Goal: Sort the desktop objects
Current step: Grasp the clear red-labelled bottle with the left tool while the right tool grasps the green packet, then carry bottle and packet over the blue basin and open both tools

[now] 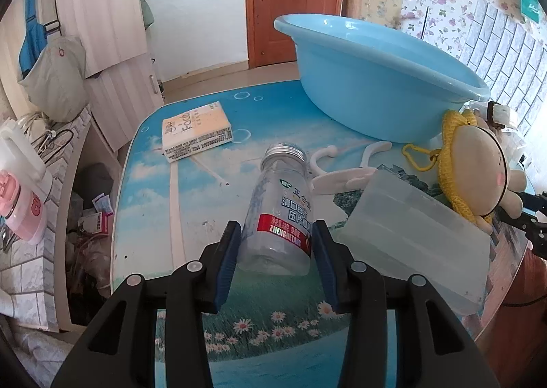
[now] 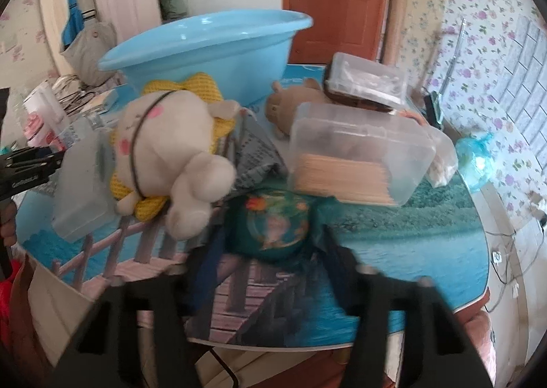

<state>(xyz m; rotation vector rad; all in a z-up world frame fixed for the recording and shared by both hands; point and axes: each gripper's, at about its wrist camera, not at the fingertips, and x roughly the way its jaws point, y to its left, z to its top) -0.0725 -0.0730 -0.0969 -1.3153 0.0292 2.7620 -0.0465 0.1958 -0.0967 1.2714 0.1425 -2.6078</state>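
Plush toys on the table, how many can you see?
2. A cream plush with a yellow knit piece lies in front of the basin. A brown plush lies right of the basin, behind the clear boxes. Clutter may hide others.

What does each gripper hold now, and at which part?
The left gripper brackets the lying clear bottle at its base end. The right gripper brackets a round teal tin; blur hides any contact.

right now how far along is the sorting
Barely begun, it seems. The light blue plastic basin shows nothing inside from here. The left claw straddles the clear plastic bottle; the right claw nears a teal round tin. The cream plush toy and toothpick box remain.
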